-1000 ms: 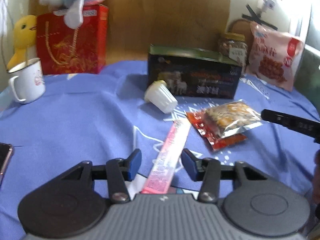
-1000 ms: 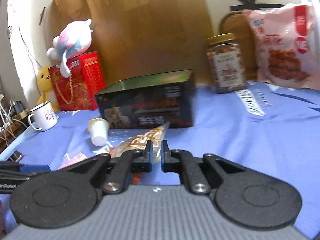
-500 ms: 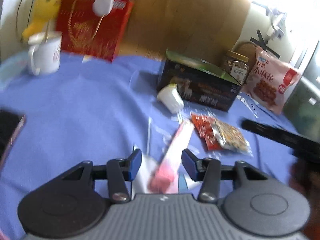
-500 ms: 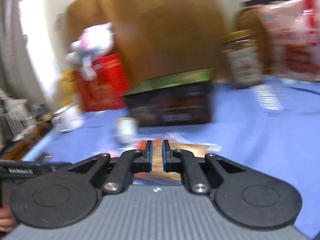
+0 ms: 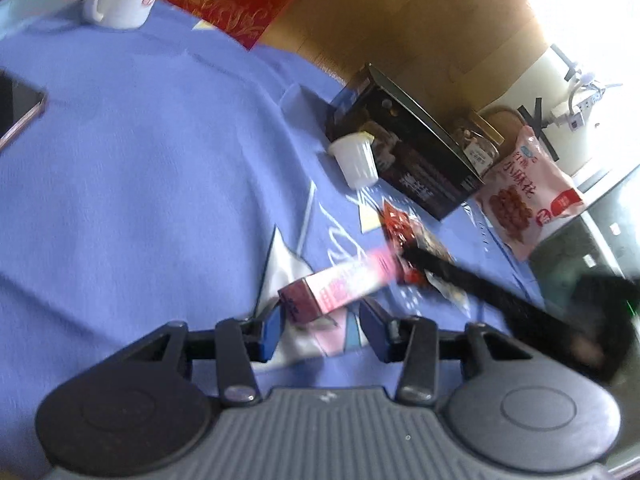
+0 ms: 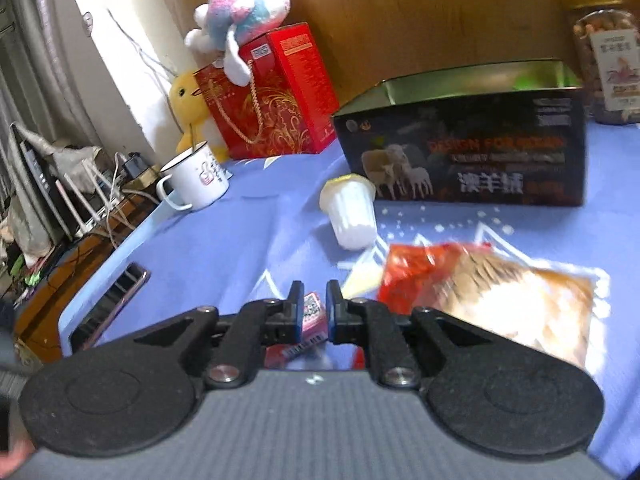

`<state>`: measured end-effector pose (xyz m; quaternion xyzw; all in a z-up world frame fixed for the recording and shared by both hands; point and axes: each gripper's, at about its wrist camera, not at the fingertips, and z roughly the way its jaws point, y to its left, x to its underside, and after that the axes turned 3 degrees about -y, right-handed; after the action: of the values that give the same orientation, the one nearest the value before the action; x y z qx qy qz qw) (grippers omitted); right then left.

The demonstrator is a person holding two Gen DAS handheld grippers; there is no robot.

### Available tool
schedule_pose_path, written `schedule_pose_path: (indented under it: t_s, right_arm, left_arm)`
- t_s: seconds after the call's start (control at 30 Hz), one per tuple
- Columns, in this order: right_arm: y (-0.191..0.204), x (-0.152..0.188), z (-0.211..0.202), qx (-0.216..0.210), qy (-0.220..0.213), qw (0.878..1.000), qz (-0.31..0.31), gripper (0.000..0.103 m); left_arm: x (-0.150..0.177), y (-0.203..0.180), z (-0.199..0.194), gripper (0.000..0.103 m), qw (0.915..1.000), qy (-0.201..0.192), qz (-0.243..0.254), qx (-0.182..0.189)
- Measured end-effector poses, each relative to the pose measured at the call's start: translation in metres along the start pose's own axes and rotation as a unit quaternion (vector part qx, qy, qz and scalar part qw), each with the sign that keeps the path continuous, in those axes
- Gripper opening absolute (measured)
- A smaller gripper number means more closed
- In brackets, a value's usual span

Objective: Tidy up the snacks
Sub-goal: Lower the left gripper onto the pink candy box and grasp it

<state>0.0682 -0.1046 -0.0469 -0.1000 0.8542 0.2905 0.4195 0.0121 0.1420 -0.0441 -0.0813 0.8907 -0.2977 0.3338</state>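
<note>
The left tool (image 5: 322, 326) hangs over a surface covered with a blue cloth (image 5: 160, 168), its jaws closing; the near end of a pink stick-shaped snack packet (image 5: 340, 284) lies across the gap, close against the left blue pad, while the right pad stands clear, so nothing is clamped. The packet stretches away to the right, where its far end meets the dark finger of the right tool (image 5: 404, 256), which reaches in from the right edge. In the right wrist view the right tool (image 6: 314, 312) has its jaws opening, only a narrow slot between the pads; the pink packet (image 6: 312, 312) shows through that slot, but whether the pads touch it cannot be told. Just right of it lie a red snack pouch (image 6: 416, 272) and a clear bag of golden snacks (image 6: 520, 300), overlapping. Farther off a white jelly cup (image 6: 352, 216) lies on its side just before a black box (image 6: 472, 156) printed with sheep. A jar of nuts (image 6: 604, 56) stands behind the box, far right. Far left stand a white enamel mug (image 6: 196, 180), a red gift box (image 6: 272, 92) with a plush toy (image 6: 244, 8) on top, and a yellow duck toy (image 6: 188, 108). A phone (image 6: 116, 300) lies near the left edge. A pink bag of twisted snacks (image 5: 524, 196) leans far right in the left wrist view
</note>
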Motion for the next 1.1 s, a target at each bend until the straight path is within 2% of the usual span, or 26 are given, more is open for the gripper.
schedule_pose_path:
  t_s: [0.1, 0.23, 0.3, 0.33, 0.43, 0.47, 0.53, 0.6, 0.77, 0.93, 1.0, 1.07, 1.1]
  right_arm:
    - [0.003, 0.018, -0.026, -0.004, -0.001, 1.000, -0.009, 0.025]
    - [0.000, 0.035, -0.057, -0.005, -0.020, 1.000, -0.005, 0.030]
    - [-0.002, 0.038, -0.067, 0.011, -0.037, 0.999, -0.009, 0.037]
    - [-0.003, 0.039, -0.072, 0.014, -0.043, 0.999, -0.012, 0.038]
    - [-0.002, 0.037, -0.071, 0.010, -0.040, 0.999, -0.022, 0.039]
    - [0.000, 0.037, -0.069, 0.006, -0.037, 0.999, -0.030, 0.044]
    - [0.004, 0.038, -0.064, 0.000, -0.031, 0.999, -0.044, 0.045]
    - [0.009, 0.041, -0.062, 0.003, -0.033, 0.998, -0.059, 0.050]
    - [0.013, 0.044, -0.062, 0.024, -0.032, 0.996, -0.085, 0.052]
    - [0.008, 0.047, -0.059, 0.035, -0.020, 0.996, -0.075, 0.051]
    - [0.008, 0.049, -0.052, 0.029, -0.006, 0.997, -0.072, 0.044]
    - [0.012, 0.052, -0.049, 0.050, -0.012, 0.995, -0.081, 0.032]
    - [0.013, 0.050, -0.049, 0.058, -0.013, 0.994, -0.087, 0.030]
  left_arm:
    - [-0.007, -0.008, 0.008, 0.046, 0.9996, 0.001, 0.027, -0.002]
    - [-0.011, -0.020, 0.015, 0.048, 0.9982, 0.002, 0.060, -0.002]
    - [-0.015, -0.020, 0.006, 0.048, 0.9976, -0.013, 0.067, -0.007]
    - [-0.018, -0.017, 0.000, 0.049, 0.9975, -0.022, 0.066, -0.012]
    - [-0.027, -0.006, -0.015, 0.049, 0.9979, -0.045, 0.041, -0.024]
    - [-0.028, -0.004, -0.017, 0.049, 0.9980, -0.047, 0.035, -0.023]
    - [-0.026, -0.007, -0.017, 0.049, 0.9981, -0.042, 0.041, -0.019]
    - [-0.023, -0.015, -0.011, 0.049, 0.9976, -0.033, 0.058, -0.017]
    - [-0.014, -0.033, 0.008, 0.049, 0.9954, -0.010, 0.095, -0.008]
    - [-0.003, -0.040, 0.030, 0.048, 0.9934, 0.028, 0.111, -0.012]
    - [-0.002, -0.042, 0.028, 0.047, 0.9937, 0.024, 0.109, -0.014]
    - [-0.006, -0.044, 0.027, 0.047, 0.9941, 0.024, 0.104, -0.015]
    - [-0.011, -0.046, 0.026, 0.047, 0.9942, 0.020, 0.105, -0.012]
